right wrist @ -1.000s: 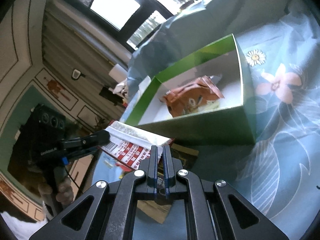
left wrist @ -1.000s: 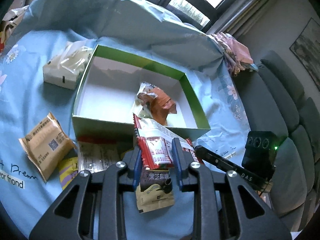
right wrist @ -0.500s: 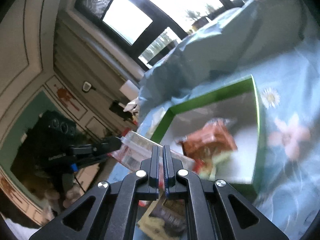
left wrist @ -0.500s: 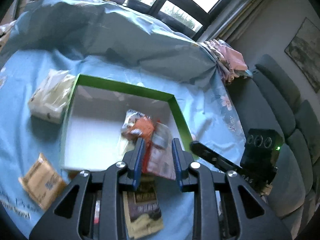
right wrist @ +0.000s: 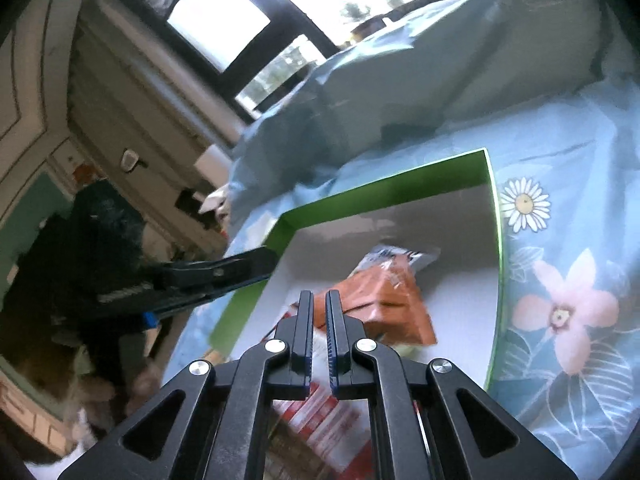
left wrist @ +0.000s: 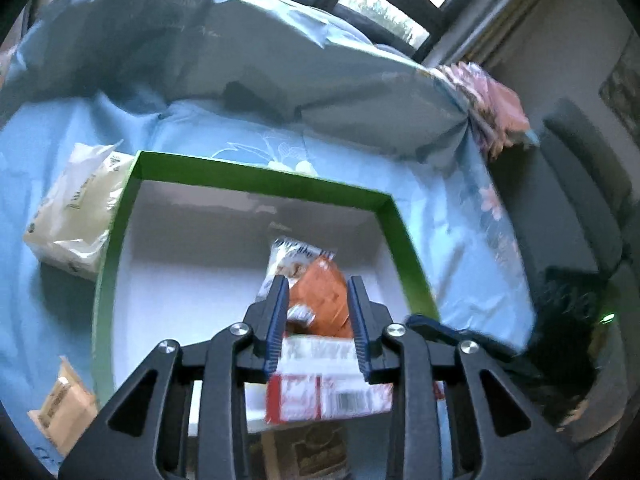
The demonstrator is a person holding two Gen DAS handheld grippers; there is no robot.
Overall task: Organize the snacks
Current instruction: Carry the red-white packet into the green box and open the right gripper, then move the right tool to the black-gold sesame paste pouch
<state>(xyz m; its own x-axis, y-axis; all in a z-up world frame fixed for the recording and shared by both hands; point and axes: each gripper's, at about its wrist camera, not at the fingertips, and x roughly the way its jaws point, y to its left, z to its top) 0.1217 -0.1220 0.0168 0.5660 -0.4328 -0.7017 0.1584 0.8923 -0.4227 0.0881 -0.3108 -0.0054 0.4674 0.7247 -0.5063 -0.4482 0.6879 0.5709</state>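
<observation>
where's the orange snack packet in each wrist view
Left wrist: the orange snack packet lies in the box, centre of the picture, just beyond the left gripper.
Right wrist: the packet is centre-right, just past the right gripper.
Shared landmark: the green box that holds it.

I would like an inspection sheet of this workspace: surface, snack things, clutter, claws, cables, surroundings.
Surface: blue floral cloth, rumpled at the back.
Job's things: green box, open, white inside; orange packet lies in it; red-white packet at the left claw.
Clutter: white tissue pack beside the box; tan packet on the cloth.
Grippers: left claw over the box, jaws just opening, red-white packet low between them, seemingly released; right claw shut, holding nothing.
Cables: nothing seen.
Surroundings: window, grey sofa, pink cloth.
</observation>
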